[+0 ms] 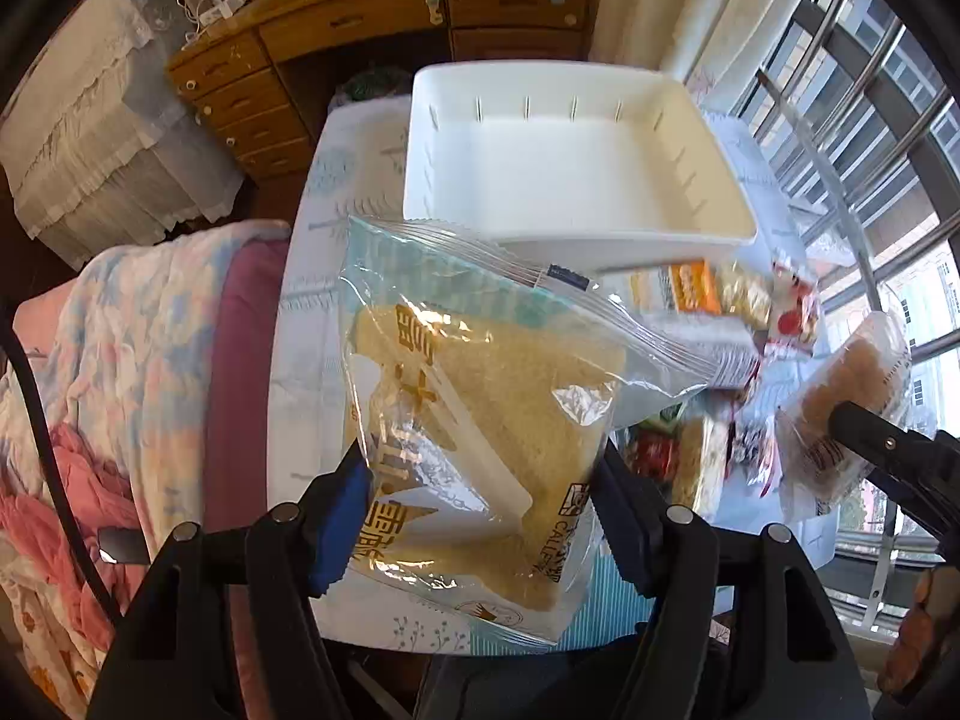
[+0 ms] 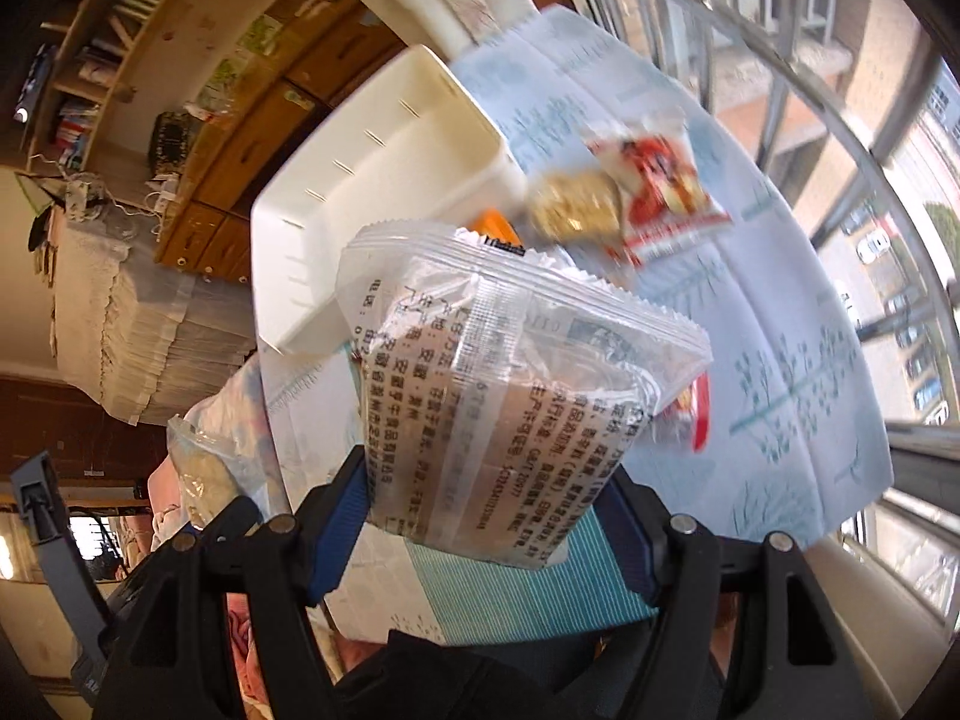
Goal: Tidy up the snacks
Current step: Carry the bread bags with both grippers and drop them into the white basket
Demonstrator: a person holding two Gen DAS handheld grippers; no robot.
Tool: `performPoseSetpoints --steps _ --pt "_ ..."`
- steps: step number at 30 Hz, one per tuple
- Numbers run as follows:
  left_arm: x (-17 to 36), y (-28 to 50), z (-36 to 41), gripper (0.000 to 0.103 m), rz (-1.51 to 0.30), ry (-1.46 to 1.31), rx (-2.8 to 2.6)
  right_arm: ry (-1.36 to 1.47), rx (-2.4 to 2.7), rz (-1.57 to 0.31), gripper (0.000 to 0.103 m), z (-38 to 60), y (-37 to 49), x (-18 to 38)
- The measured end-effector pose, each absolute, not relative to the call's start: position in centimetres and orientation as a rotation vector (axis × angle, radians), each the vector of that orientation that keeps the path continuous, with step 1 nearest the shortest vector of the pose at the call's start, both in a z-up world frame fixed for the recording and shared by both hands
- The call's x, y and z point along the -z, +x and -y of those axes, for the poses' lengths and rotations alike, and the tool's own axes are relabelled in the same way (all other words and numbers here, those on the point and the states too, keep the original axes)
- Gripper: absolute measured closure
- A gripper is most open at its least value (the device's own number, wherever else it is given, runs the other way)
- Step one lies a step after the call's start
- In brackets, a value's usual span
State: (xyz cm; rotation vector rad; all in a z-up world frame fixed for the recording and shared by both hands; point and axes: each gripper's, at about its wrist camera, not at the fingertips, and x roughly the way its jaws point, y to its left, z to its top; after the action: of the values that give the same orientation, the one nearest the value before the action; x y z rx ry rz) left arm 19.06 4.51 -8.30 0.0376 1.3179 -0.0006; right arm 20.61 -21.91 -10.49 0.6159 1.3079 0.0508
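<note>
Sandwich pack hangs pinched in the left gripper above the worktop, cake pack likewise in the right gripper; slick film may slip out short of the empty white bin.

Bright daylight floods in from the window on the right, glaring off the clear snack wrappers, while far snacks smear with motion blur and fisheye edges curve into black.
</note>
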Motion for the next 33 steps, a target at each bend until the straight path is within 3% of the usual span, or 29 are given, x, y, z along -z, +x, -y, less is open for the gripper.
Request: performPoseSetpoints --steps 15,29,33 --pt "4.1 29.3 -5.6 0.035 -1.112 -0.088 0.064 0.484 -0.072 -1.106 0.031 19.1 31.3 7.7" --pt "9.1 35.6 -5.5 0.033 -1.043 -0.203 0.141 0.336 -0.089 -1.017 0.030 17.7 37.3 10.0" --pt "10.1 36.5 -5.7 0.027 -1.045 -0.215 0.163 0.409 -0.102 -1.061 0.028 18.1 38.0 11.5"
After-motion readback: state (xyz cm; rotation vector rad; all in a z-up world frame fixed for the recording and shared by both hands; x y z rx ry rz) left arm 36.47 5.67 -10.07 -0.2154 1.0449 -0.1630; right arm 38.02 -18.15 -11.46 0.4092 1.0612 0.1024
